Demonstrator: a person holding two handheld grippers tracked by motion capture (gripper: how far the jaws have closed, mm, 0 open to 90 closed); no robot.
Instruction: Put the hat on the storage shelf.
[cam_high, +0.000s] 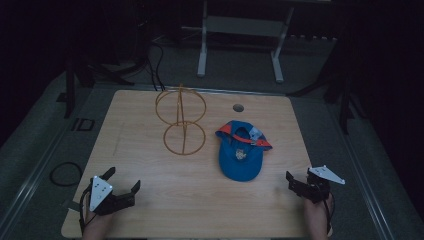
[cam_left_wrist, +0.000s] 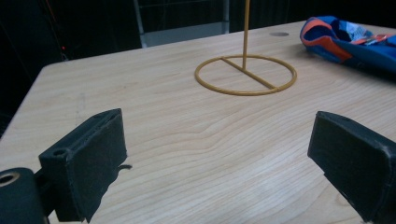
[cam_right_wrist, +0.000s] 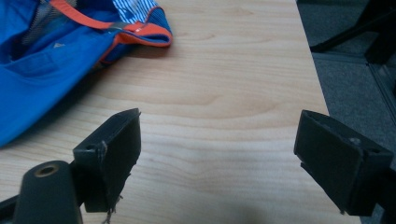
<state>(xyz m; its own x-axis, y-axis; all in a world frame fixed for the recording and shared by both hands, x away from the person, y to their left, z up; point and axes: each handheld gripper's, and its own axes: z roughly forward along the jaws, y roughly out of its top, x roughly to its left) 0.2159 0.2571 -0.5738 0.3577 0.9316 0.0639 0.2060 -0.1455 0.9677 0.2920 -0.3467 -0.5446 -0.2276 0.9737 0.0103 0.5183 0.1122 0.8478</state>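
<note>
We see a pale wooden surface (cam_high: 150, 200) (one round hole near its far edge) carrying a yellow wire stand (cam_high: 184, 138) and, just beside it, a blue cap (cam_high: 241, 152).

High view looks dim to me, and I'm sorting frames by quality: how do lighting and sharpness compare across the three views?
High view: dark and underexposed, the light wooden table alone lit; left gripper view: brighter, the yellow wire stand crisp; right gripper view: bright, the blue cap with orange trim close and slightly soft.

Wooden table (cam_high: 150, 200), round hole (cam_high: 238, 107) near far edge
</note>
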